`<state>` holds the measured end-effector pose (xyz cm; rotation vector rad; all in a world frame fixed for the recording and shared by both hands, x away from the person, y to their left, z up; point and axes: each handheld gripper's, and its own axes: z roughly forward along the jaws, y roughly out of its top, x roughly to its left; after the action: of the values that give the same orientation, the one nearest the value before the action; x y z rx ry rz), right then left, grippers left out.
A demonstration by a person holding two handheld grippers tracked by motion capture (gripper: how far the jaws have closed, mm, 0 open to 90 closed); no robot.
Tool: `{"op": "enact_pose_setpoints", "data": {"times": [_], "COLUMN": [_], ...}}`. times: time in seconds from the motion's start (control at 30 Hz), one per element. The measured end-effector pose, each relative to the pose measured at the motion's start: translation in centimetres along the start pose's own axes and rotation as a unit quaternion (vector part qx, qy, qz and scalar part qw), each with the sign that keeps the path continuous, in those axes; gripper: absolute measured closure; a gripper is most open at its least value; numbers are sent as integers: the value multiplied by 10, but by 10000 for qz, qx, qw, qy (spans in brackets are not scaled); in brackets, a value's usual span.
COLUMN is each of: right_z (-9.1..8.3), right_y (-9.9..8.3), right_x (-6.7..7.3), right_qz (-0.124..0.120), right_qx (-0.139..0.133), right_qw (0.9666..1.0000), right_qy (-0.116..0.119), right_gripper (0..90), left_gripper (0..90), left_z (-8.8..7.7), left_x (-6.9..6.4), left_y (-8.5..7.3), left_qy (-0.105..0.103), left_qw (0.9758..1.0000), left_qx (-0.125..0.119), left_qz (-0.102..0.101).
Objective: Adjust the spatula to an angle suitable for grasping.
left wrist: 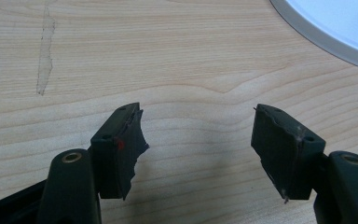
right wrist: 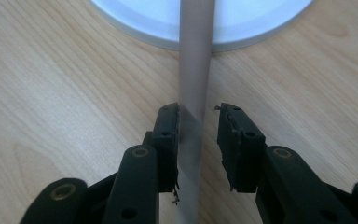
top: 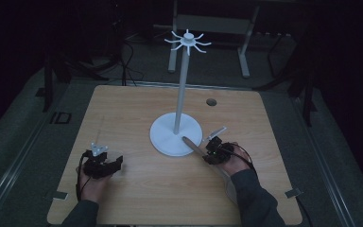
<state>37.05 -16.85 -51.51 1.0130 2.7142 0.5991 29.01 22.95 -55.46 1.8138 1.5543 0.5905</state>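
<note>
While resting low, right claw (right wrist: 198, 140) straddles rod (right wrist: 193, 70).

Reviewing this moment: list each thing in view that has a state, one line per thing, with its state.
White stand: upright on the table, its top hooks bare.
Grey rod: between the right gripper's jaws, far end over the stand's base; touches one pad, gap at the other.
Right gripper: open, not clamping.
Left gripper: open, nothing between its jaws.

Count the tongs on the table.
2. Left tongs rest near the table's left front, open and empty. Right tongs sit beside the white stand's base, a grey stick between them.
</note>
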Motion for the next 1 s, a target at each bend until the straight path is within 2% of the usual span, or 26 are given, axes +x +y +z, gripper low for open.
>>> {"op": "enact_pose_setpoints", "data": {"times": [0.13, 0.27, 0.5, 0.77, 1.0], "right_z": [14, 21, 23, 22, 17], "right_y": [6, 10, 15, 14, 13], "right_x": [1, -1, -1, 5, 5], "right_qz": [26, 102, 85, -41, -15], "right_qx": [272, 326, 450, 392, 283], "right_qw": [9996, 9993, 9989, 9992, 9995], "right_qy": [92, 180, 137, -51, -111], "right_gripper": [689, 712, 742, 751, 749], "left_gripper": [340, 340, 340, 340, 340], "left_z": [0, 0, 0, 1, 1], "left_x": [1, 0, 0, 0, 0], "left_y": [0, 0, 0, 0, 0], "left_qy": [-7, -5, -4, -11, -11], "left_qw": [10000, 10000, 10000, 10000, 10000], "left_qx": [9, 5, 0, 8, 7], "left_qz": [0, 4, 2, 20, 25]}}
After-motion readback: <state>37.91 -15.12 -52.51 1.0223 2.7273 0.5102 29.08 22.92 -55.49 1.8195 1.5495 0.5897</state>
